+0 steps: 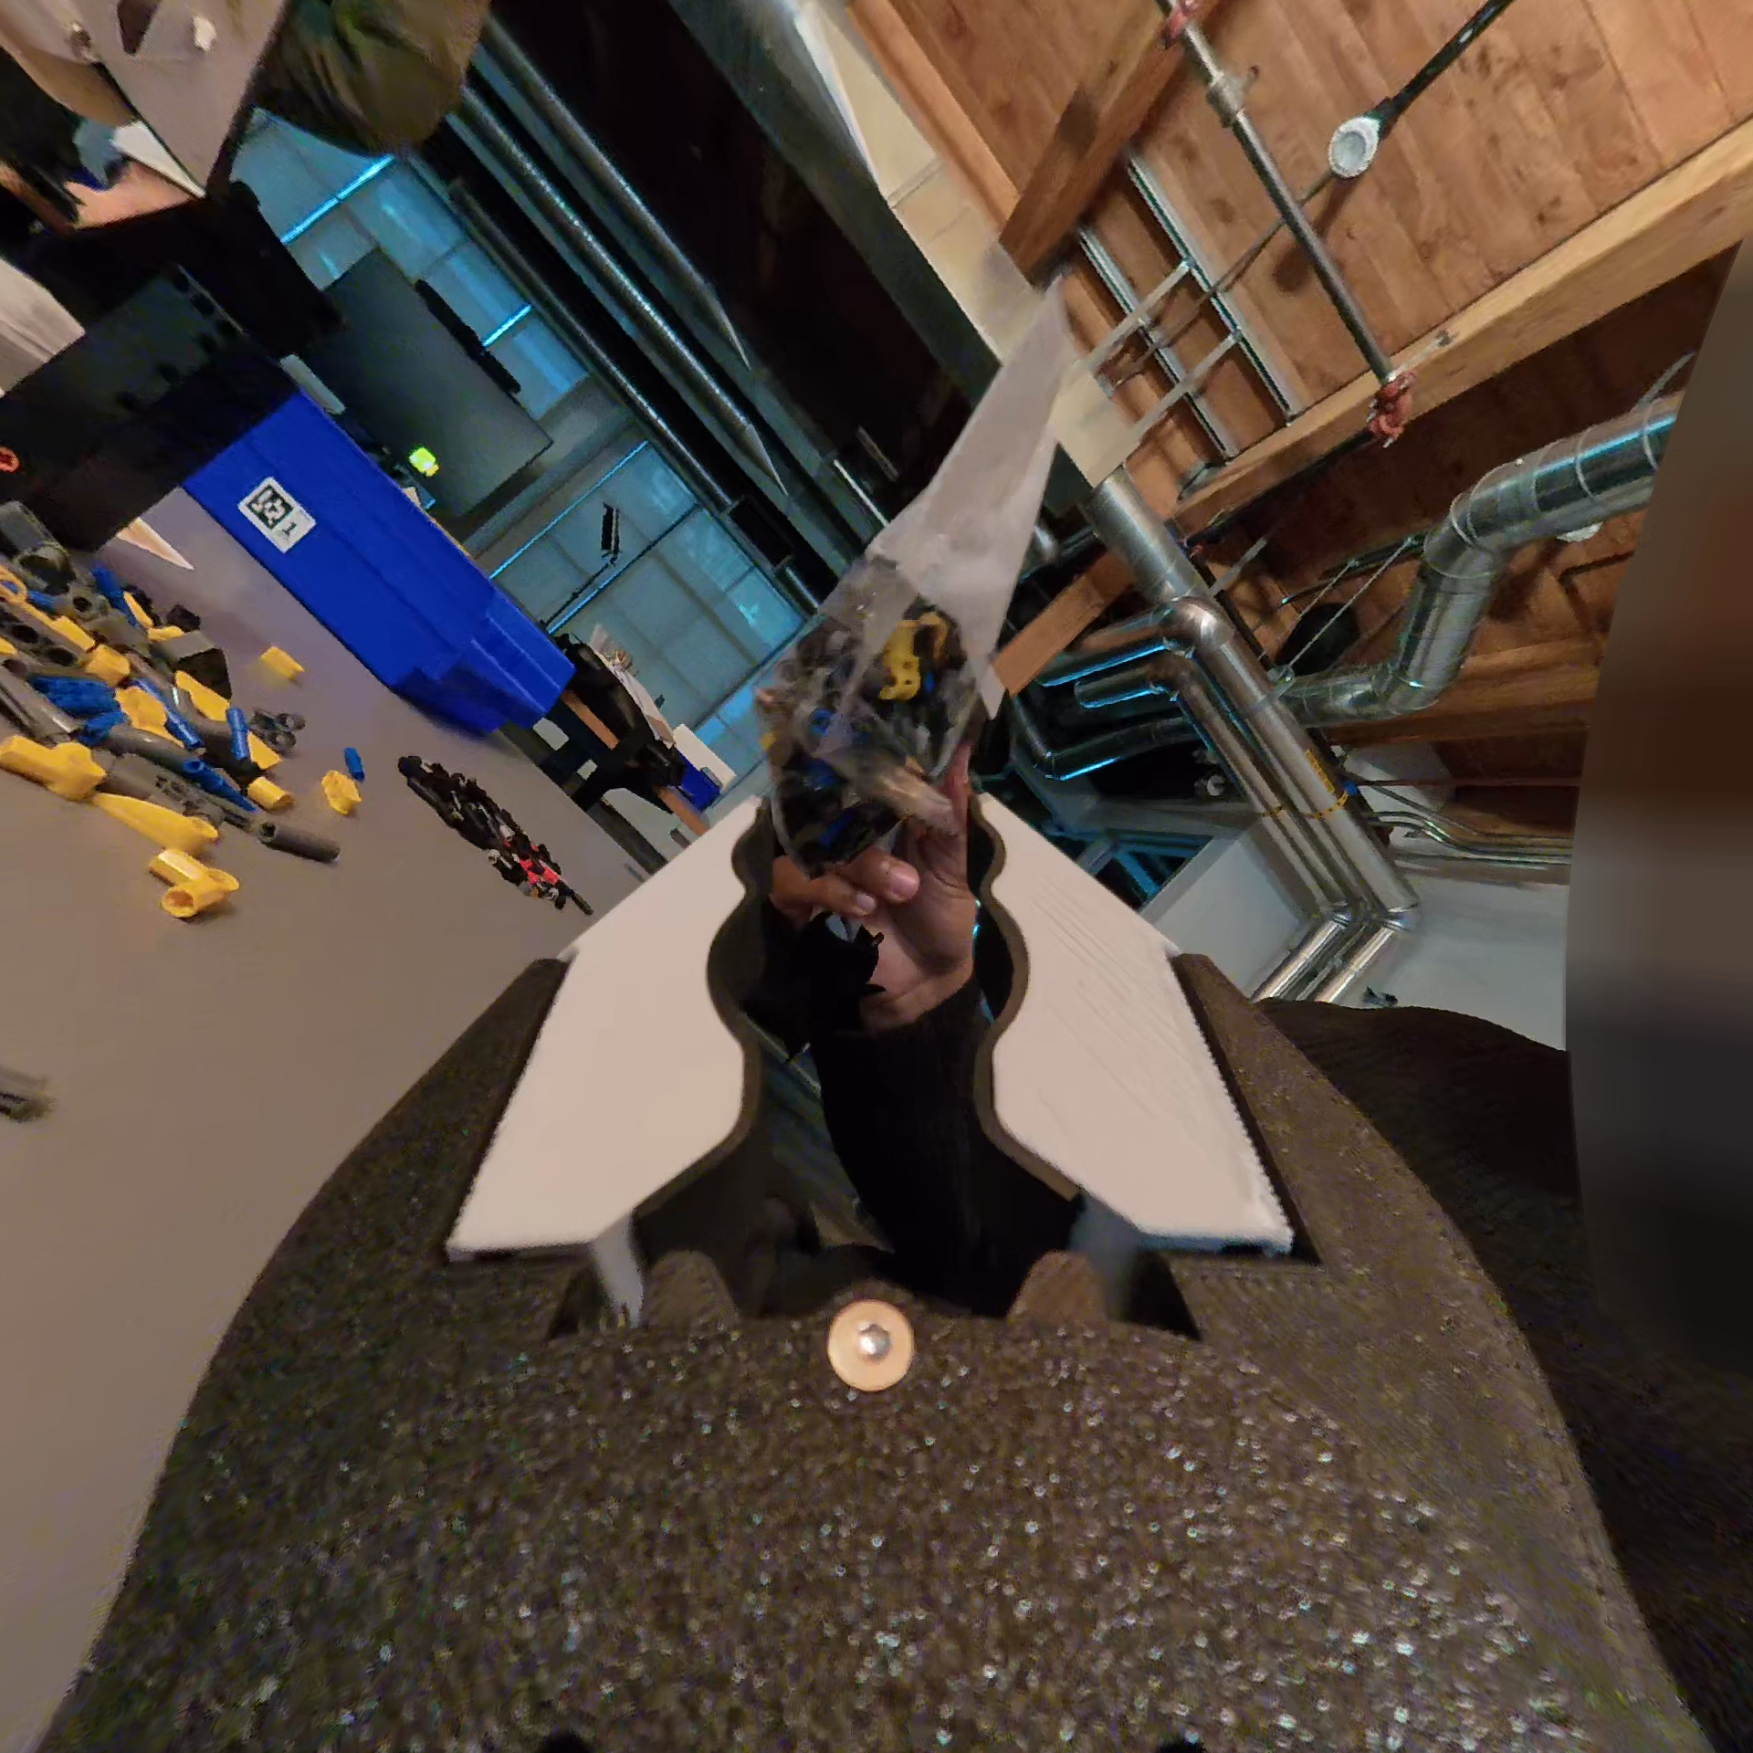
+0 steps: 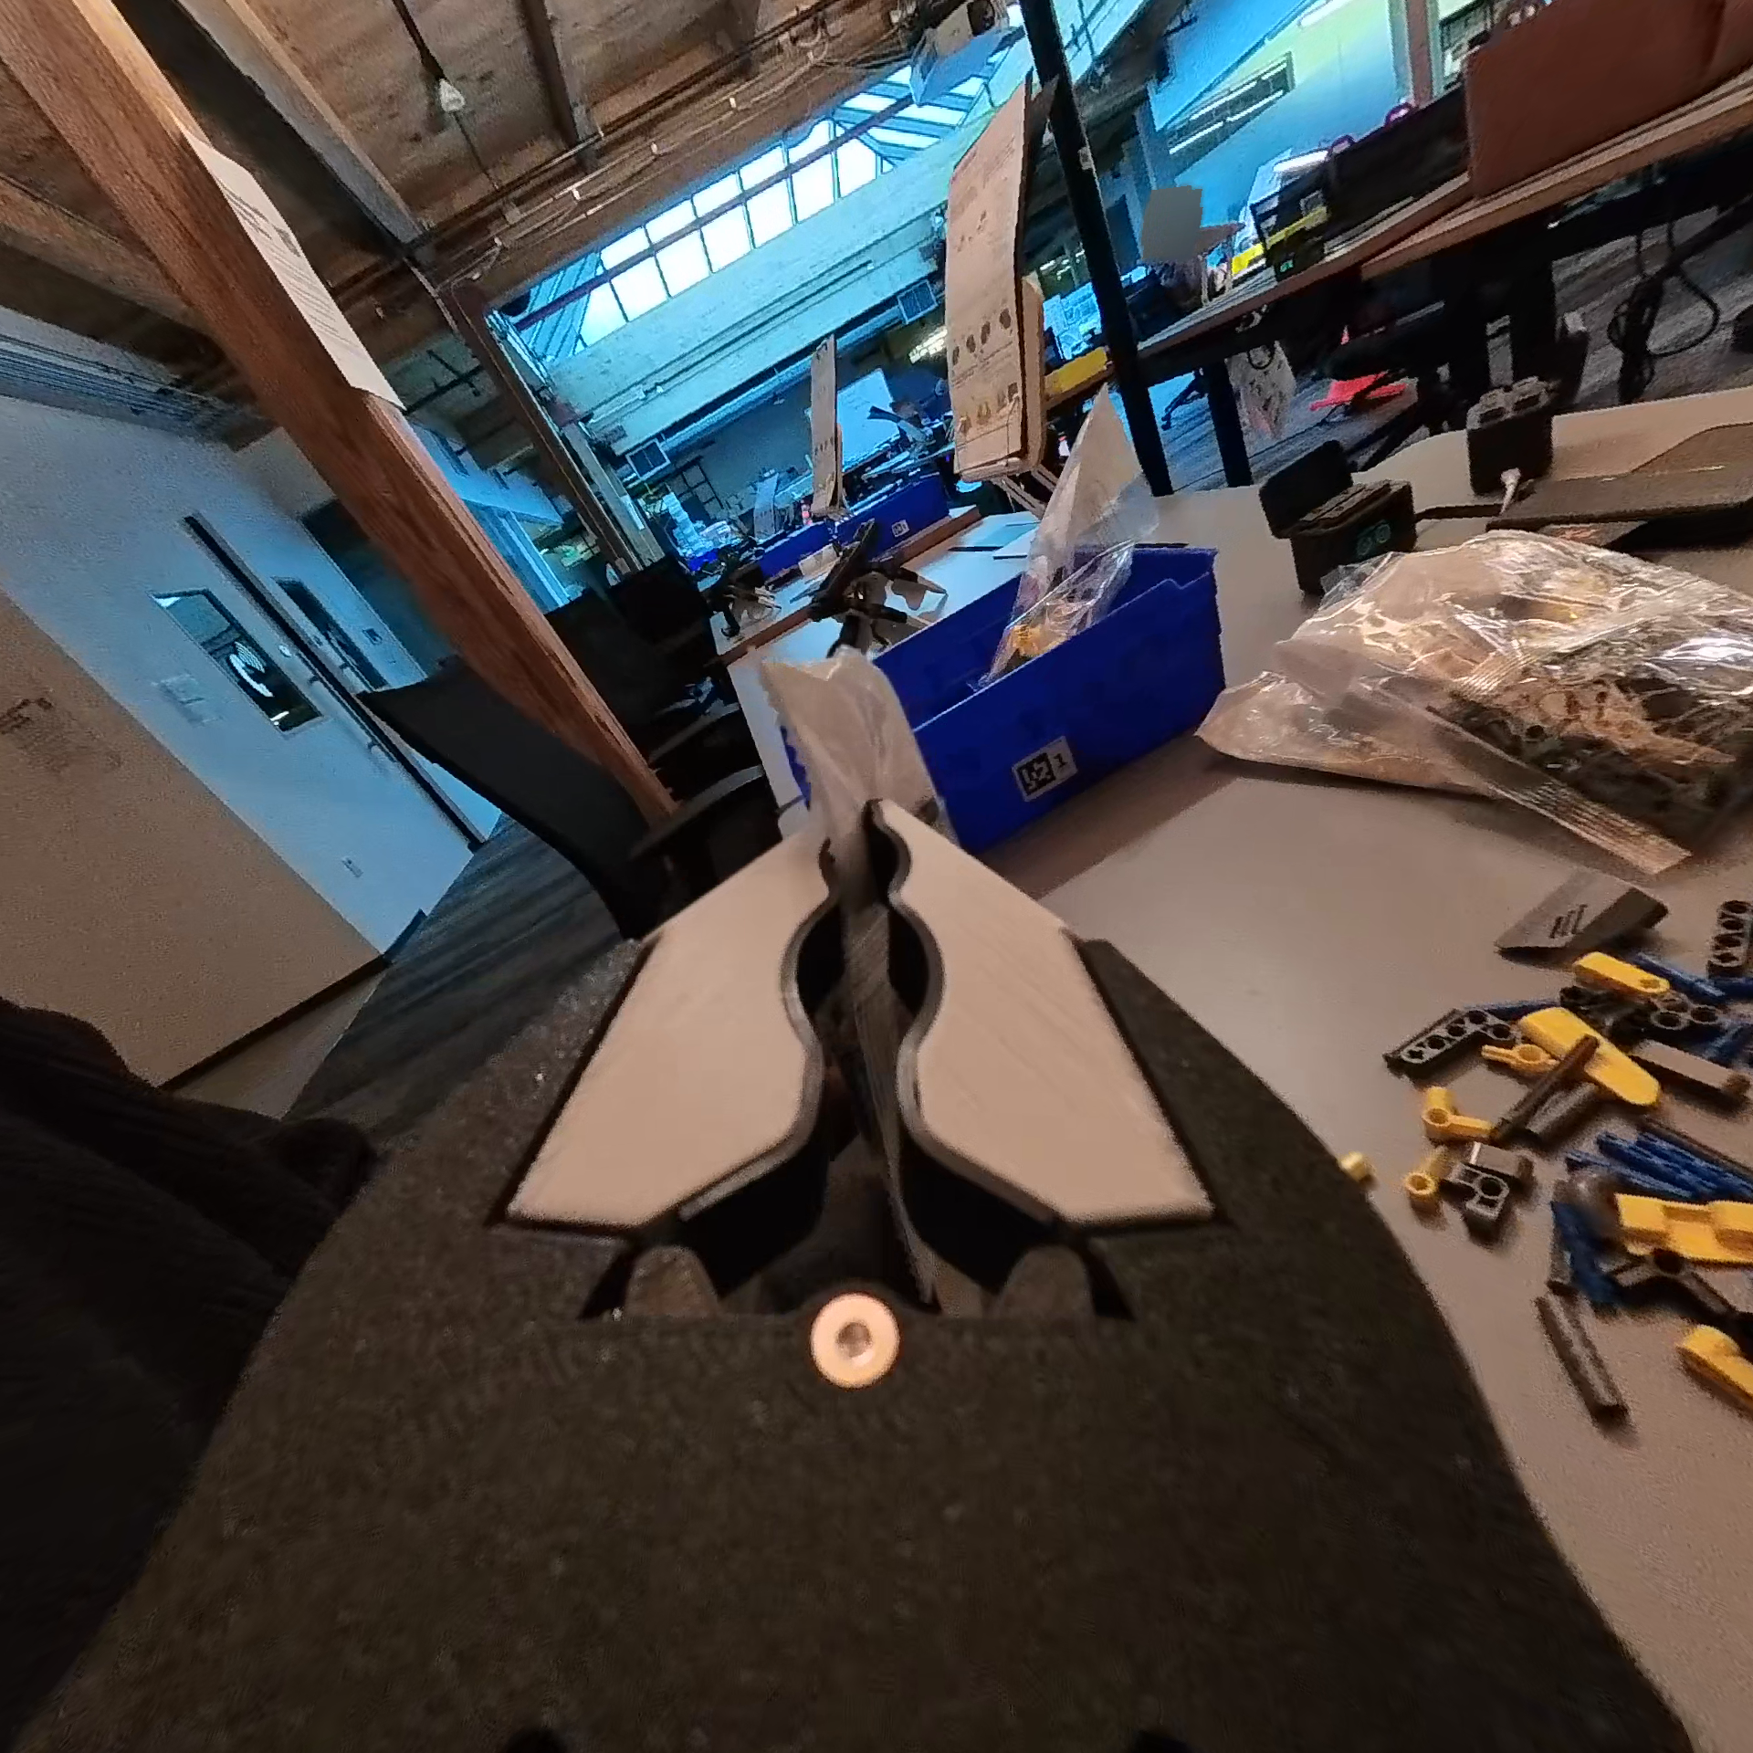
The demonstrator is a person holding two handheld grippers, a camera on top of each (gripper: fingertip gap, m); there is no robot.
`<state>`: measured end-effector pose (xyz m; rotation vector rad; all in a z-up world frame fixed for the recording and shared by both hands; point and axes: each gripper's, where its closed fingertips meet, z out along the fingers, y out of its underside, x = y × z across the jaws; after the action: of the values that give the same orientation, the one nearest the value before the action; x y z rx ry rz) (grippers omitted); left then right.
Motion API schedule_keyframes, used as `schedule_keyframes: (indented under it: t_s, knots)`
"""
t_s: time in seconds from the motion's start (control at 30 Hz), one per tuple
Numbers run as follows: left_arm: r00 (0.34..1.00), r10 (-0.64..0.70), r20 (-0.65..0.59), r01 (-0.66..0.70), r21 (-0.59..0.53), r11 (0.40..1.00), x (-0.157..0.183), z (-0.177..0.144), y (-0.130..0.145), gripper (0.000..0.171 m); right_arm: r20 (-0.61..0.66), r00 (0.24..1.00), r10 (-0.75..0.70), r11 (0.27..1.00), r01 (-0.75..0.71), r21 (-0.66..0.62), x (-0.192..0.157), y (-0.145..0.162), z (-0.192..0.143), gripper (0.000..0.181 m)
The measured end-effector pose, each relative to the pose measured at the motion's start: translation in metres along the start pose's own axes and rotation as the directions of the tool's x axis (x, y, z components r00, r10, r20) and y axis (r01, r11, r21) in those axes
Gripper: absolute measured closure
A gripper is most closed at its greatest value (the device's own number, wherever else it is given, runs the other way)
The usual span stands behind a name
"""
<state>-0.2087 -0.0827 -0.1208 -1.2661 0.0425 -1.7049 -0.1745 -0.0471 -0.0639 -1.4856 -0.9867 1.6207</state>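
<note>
My left gripper (image 1: 871, 821) is open and tilted up off the grey table (image 1: 237, 1043). Just beyond its tips a small clear plastic bag (image 1: 882, 702) of black, blue and yellow building parts hangs in the air, its empty end stretched upward. A person's hand (image 1: 911, 911) in a dark sleeve shows between the jaws, fingers touching the bag. I cannot tell whether my fingertips touch the bag. My right gripper (image 2: 858, 816) is shut on a thin sheet of clear plastic bag (image 2: 844, 730), which runs between the jaws and sticks out past the tips.
Loose yellow, blue and grey building pieces (image 2: 1613, 1091) lie on the table (image 2: 1233, 901), also in the left wrist view (image 1: 142, 721). A blue bin (image 2: 1062, 721) holds another bag. A large clear bag of parts (image 2: 1537, 683) lies at the right. A dark chair (image 2: 531, 778) stands at the table's edge. Some 8 cm of space lies between my two pairs of fingers.
</note>
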Motion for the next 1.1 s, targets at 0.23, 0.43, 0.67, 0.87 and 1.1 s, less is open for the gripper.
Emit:
schedule_keyframes:
  t_s: [0.23, 0.43, 0.67, 0.87, 1.1]
  knots:
    - [1.000, -0.008, -0.012, 0.008, -0.043, 0.999, 0.002, 0.008, 0.011, 0.161, -0.012, 1.000, 0.004, 1.000, -0.004, -0.023, 0.004, 0.008, 0.003, 0.181]
    - [0.999, 0.041, 0.031, -0.038, -0.093, 0.995, -0.003, 0.006, 0.015, 0.171, -0.008, 0.996, 0.089, 0.995, -0.088, 0.036, 0.012, -0.006, -0.009, 0.181]
    - [0.985, 0.154, 0.081, -0.139, -0.165, 0.976, -0.002, -0.004, 0.012, 0.171, 0.005, 0.969, 0.246, 0.968, -0.246, 0.056, 0.028, -0.008, -0.026, 0.181]
    - [0.988, 0.149, 0.036, -0.143, -0.139, 0.980, 0.005, -0.008, 0.007, 0.171, 0.050, 0.960, 0.275, 0.959, -0.278, 0.052, 0.022, -0.008, -0.022, 0.181]
    - [0.960, 0.234, -0.153, -0.256, -0.144, 0.956, 0.045, -0.002, 0.015, 0.171, 0.125, 0.943, 0.307, 0.949, -0.314, 0.037, 0.013, -0.008, -0.021, 0.181]
